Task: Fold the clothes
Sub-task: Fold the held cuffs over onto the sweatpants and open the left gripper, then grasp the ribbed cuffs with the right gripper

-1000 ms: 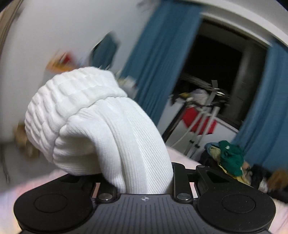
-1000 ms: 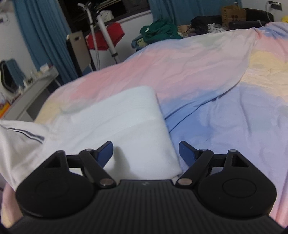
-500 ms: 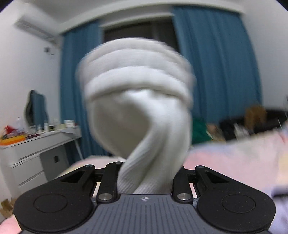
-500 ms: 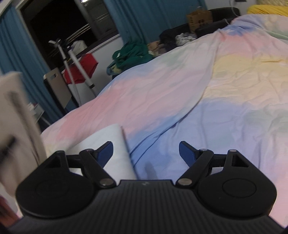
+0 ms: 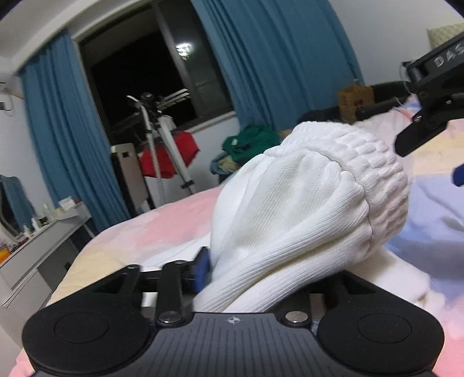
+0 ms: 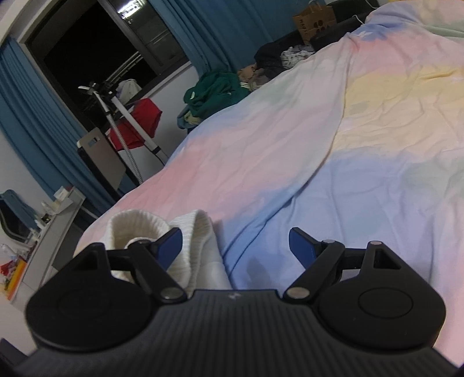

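Left gripper (image 5: 262,261): my jaws have just been opening; the white sock bundle (image 5: 313,208) sits between them at frame centre, and I think the blue pad (image 5: 202,269) at its left has let go, though the right side is hidden
Right gripper (image 6: 235,246): jaws spread, nothing in them, over the bedsheet (image 6: 362,150)
Sock place: lower left of my right view, resting on the bed edge
Progress: I judge this bundle rolled and being set down; the clothes pile (image 6: 220,90) at the upper middle looks unfolded
Writing: "DAS" on the right gripper at the upper right of my left view; print on the paper bag (image 6: 314,18) unreadable
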Demonstrator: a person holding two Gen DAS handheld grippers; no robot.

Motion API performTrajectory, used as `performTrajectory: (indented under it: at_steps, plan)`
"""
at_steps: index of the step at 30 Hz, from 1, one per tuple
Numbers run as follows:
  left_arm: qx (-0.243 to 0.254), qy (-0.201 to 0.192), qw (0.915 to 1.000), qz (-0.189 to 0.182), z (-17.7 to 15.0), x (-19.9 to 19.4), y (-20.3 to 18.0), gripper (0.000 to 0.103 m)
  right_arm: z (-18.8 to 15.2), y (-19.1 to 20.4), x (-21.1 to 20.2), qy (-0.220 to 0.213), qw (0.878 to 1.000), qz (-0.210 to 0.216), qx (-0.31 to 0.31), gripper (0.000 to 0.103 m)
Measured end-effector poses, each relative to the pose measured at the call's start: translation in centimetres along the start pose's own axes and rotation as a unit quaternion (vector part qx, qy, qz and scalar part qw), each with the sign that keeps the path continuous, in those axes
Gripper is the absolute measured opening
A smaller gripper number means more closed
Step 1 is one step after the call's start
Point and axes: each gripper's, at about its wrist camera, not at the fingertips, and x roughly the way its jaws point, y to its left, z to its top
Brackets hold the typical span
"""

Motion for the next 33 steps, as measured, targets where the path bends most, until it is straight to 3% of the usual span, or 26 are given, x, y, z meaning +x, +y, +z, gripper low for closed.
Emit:
performTrajectory:
  at_steps: [1,4,7,10,14,19,23,25,31,33]
  plan:
    - [0.002,0.012,0.9999,-0.006,0.1,-0.2,0.2,0.069,-0.1,0.1,0.0,0.0,1.0,0.002,-0.001,0.082]
    - [-0.004,0.038,0.9987,-0.034,-4.4,-4.0,6.2,0.077,-0.1,0.2,-0.2,-0.001,1.0,0.016,0.002,0.082]
    - [0.009,0.051,0.9981,-0.034,-5.9,-6.2,8.7,0.085,-0.3,0.5,-0.5,-0.004,0.999,0.035,0.004,0.082]
    - [-0.007,0.072,0.997,-0.028,-7.0,-7.6,11.3,0.086,-0.5,0.6,-0.7,-0.008,0.999,0.053,0.008,0.082]
    - [-0.068,0.09,0.9935,-0.016,-8.9,-10.2,14.3,0.087,-0.8,0.5,-0.7,-0.007,0.998,0.066,0.023,0.082]
    - [-0.143,0.119,0.9825,-0.006,-8.9,-9.9,17.6,0.087,-1.4,0.0,-0.7,-0.003,0.996,0.08,0.049,0.084]
    - [-0.157,0.126,0.9791,0.029,-8.4,-7.8,19.3,0.087,-1.9,0.6,-1.2,-0.013,0.995,0.088,0.051,0.084]
    - [-0.183,0.147,0.9713,0.038,-9.0,-7.2,19.5,0.086,-2.0,0.8,-1.5,-0.017,0.993,0.1,0.053,0.084]
    - [-0.316,0.19,0.9288,0.033,-11.1,-6.2,24.8,0.086,-2.5,1.4,-1.6,-0.006,0.989,0.135,0.058,0.084]
    - [-0.327,0.189,0.9254,0.032,-11.1,-6.5,25.5,0.086,-2.7,1.5,-1.2,0.01,0.988,0.141,0.059,0.084]
